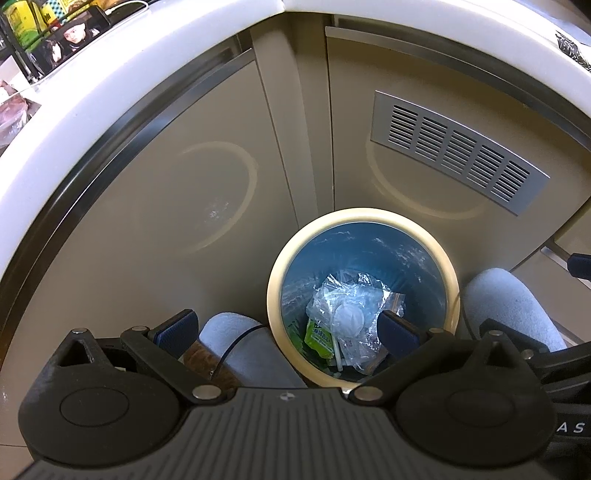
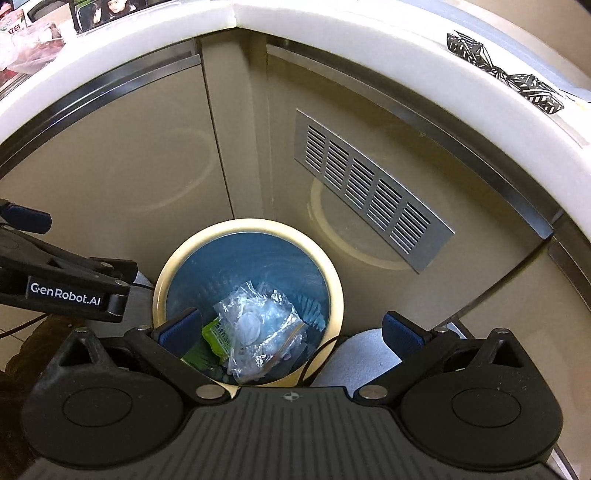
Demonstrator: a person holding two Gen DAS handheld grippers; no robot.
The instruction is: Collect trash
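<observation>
So we're looking straight down into the bin [image 1: 364, 218], a round one with a smooth cream rim and a blue liner that's all crinkly and shiny on the inside wall. The trash sits at the bottom: a wad of clear crumpled plastic [image 1: 351, 306] with a white round lid-like thing [image 1: 349, 317] on top, and a green packet [image 1: 319, 334] poking out at about 8 o'clock of the pile, with some printed writing we can't read. The left claw [image 1: 286, 328] is spread wide open with nothing in it, its ribbed blue pads hanging over the bin's near rim, one pad over the trash and the other off at 9 o'clock outside the bin. The right claw [image 2: 291, 328] is wide open and empty too, straddling the bin's 4 o'clock side. In the right wrist view the other gripper's black body comes in from 9 o'clock and reads "GenRobot.AI". Fuzzy pale slippers [image 1: 513, 306] sit on either side of the bin, touching or just beside it. Behind it at 12 o'clock are glossy beige cabinet doors [image 1: 207, 177] meeting in a corner, one with a slotted metal vent [image 1: 458, 151], and a thick white counter edge [image 1: 92, 88] curves above. A photo [image 1: 74, 35] and bottles sit on the counter at 10 o'clock.
</observation>
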